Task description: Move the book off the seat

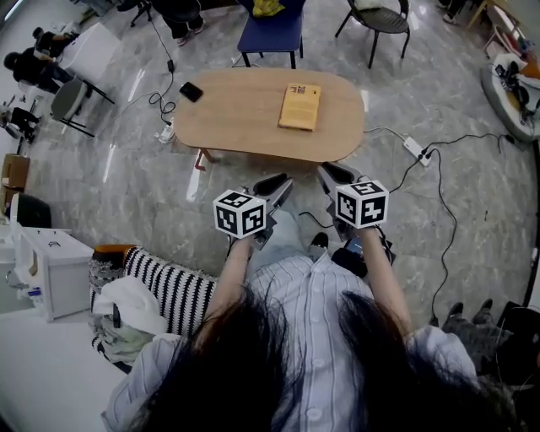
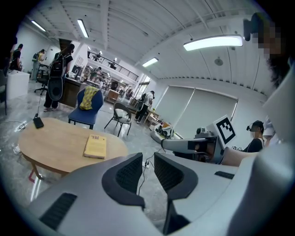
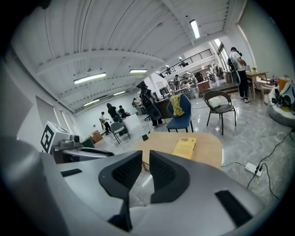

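The yellow book point(image 1: 299, 106) lies flat on the oval wooden table point(image 1: 245, 118), right of its middle; it also shows as the yellow book point(image 2: 95, 146) and the yellow book point(image 3: 185, 146) in the gripper views. My left gripper point(image 1: 283, 180) and right gripper point(image 1: 325, 171) hover side by side short of the table's near edge, well apart from the book. The left gripper point(image 2: 148, 161) stands open with a clear gap and nothing between its pads. The right gripper point(image 3: 145, 159) shows only a narrow gap, also with nothing in it.
A black phone point(image 1: 191, 91) lies on the table's left end. Behind the table stand a blue chair point(image 1: 272, 34) with a yellow thing on its seat and a black chair point(image 1: 381, 18). A power strip point(image 1: 417, 149) and cables run across the floor at right. A striped cushion point(image 1: 173, 287) lies at my left.
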Motion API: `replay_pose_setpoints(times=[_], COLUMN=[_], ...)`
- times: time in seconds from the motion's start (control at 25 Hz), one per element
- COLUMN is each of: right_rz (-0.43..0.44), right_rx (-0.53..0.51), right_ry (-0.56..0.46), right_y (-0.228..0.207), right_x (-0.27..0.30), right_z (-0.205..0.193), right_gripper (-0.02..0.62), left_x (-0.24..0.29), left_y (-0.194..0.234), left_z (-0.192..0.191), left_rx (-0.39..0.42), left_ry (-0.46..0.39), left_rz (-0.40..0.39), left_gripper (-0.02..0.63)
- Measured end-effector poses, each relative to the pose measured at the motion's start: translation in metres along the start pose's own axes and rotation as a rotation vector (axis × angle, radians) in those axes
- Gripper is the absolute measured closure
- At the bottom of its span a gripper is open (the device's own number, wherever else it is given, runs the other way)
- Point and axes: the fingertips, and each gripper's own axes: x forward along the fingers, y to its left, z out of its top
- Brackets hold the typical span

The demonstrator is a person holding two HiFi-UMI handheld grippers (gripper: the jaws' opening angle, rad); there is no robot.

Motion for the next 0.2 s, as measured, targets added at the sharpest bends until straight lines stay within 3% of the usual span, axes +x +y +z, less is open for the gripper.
replay_pose_setpoints(times=[0.2], right_rz=[0.004], right_rx=[-0.017], right_ry=[-0.013], right_y=[0.0], right_x=[0.007], right_z=[0.015], right_gripper=[0.537], left_x=[-0.003], left_y=[0.006], left_z=[0.008], left_rx=[0.004], left_ry=[-0.019], left_rz=[0.013], left_gripper=[0.517])
